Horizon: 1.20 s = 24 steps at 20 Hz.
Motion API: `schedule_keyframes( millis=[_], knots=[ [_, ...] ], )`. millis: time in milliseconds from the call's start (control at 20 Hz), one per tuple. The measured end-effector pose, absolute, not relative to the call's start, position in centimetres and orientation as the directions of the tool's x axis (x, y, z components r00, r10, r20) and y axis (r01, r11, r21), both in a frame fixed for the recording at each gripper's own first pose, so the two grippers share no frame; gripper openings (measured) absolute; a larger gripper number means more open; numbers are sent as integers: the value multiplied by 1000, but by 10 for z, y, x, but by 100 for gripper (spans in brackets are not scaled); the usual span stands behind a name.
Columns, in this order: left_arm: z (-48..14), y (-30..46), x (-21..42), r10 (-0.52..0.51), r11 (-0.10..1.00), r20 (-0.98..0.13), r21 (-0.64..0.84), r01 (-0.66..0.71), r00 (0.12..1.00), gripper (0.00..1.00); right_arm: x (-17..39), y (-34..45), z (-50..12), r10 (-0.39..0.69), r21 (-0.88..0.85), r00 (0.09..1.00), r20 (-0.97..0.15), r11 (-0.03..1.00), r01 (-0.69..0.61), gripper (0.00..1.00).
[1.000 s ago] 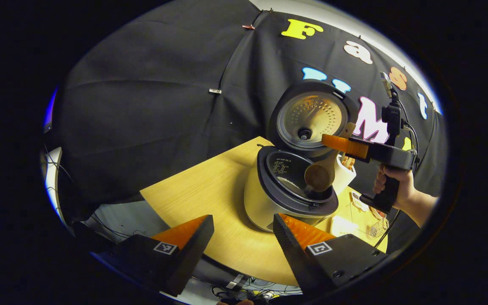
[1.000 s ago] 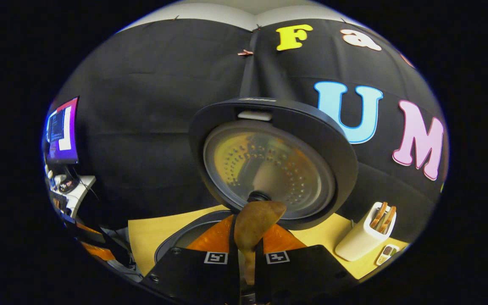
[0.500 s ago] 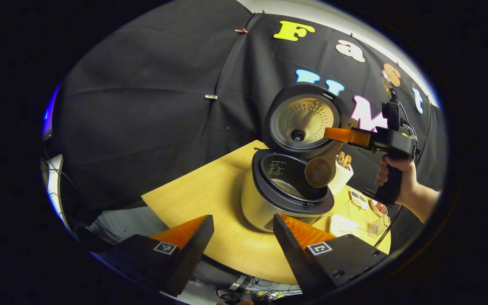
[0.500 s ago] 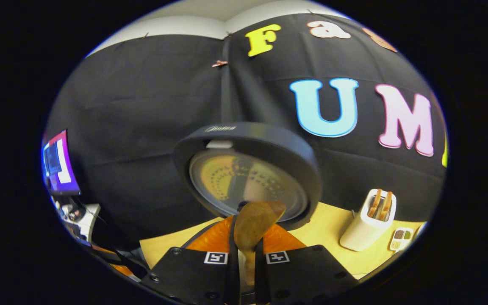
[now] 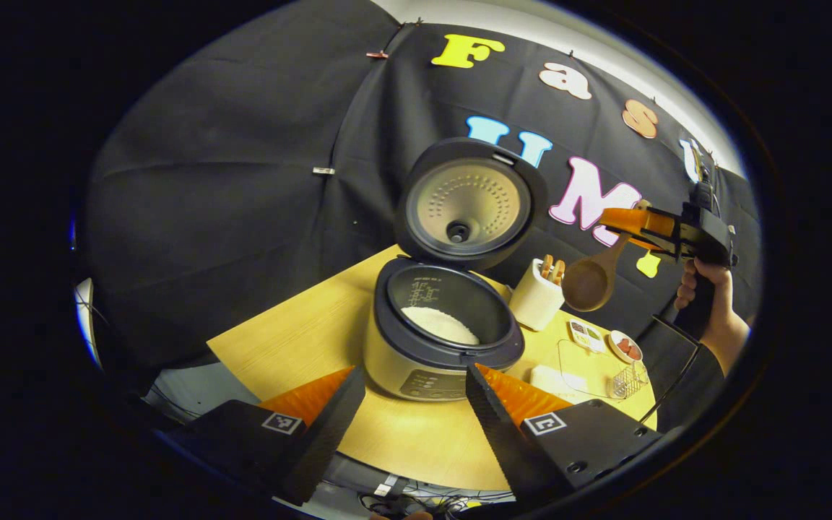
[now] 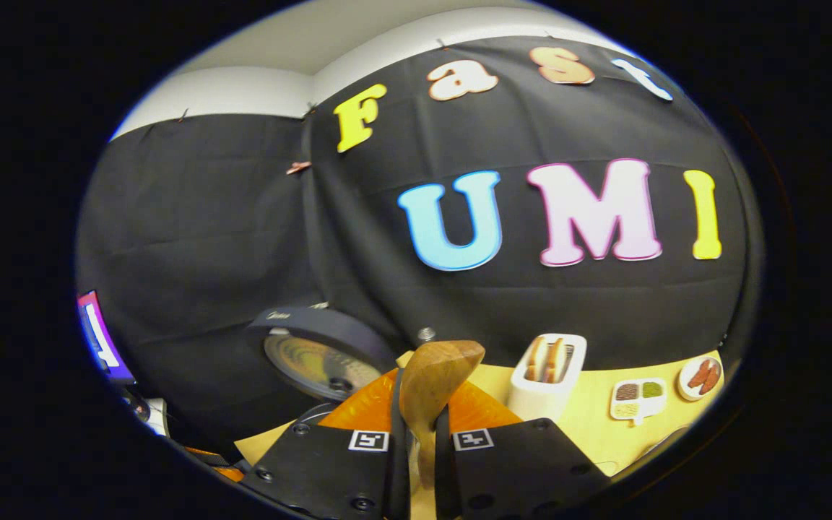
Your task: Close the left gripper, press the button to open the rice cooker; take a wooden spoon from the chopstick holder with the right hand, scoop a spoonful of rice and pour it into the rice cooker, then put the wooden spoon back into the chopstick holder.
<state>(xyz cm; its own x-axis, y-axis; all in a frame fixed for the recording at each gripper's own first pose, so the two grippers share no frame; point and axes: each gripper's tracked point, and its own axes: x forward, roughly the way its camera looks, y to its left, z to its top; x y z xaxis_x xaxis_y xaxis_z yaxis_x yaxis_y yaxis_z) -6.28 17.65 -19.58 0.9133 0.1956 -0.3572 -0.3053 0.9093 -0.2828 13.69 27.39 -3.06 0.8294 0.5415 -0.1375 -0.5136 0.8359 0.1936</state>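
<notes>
right gripper [image 6: 416,433]: jaws clamped on wooden spoon [image 5: 593,278] handle, bowl hanging in the air right of chopstick holder [image 5: 537,297] | left gripper [image 5: 416,404]: jaws wide apart, holding nothing, low before rice cooker [image 5: 441,339] | cooker: lid [image 5: 468,206] up, white rice in pot, on worktop [image 5: 300,339], holder just beside it

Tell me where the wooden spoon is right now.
In the left gripper view the wooden spoon hangs bowl-down in the air from the right gripper, just right of the chopstick holder and clear of the rice cooker.
</notes>
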Motion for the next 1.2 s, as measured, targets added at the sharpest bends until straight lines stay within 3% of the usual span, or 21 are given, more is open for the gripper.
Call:
schedule_keyframes(
  millis=[200, 250, 300, 550, 900, 1200],
  knots=[
    [-184, 164, -50, 204, 912, -347, -271, -307, 915, 96, 153, 180, -36, 407, 238, 898, -167, 901, -364, 17],
    [-181, 160, -48, 205, 910, -349, -275, -309, 915, 95, 156, 154, -37, 372, 241, 912, -175, 914, -326, 12],
    [-178, 158, -44, 210, 908, -348, -276, -314, 914, 96, 158, 130, -39, 336, 246, 925, -179, 925, -288, 17],
    [-164, 157, -37, 250, 902, -344, -257, -347, 905, 95, 164, 26, -50, 147, 324, 970, -195, 943, -78, 17],
    [-147, 163, -40, 360, 869, -338, -219, -444, 870, 95, 186, -86, -92, -34, 419, 961, -273, 896, 151, 18],
    [-134, 149, -37, 432, 837, -332, -199, -510, 838, 95, 197, -144, -147, -115, 446, 931, -346, 853, 271, 18]
  ],
)
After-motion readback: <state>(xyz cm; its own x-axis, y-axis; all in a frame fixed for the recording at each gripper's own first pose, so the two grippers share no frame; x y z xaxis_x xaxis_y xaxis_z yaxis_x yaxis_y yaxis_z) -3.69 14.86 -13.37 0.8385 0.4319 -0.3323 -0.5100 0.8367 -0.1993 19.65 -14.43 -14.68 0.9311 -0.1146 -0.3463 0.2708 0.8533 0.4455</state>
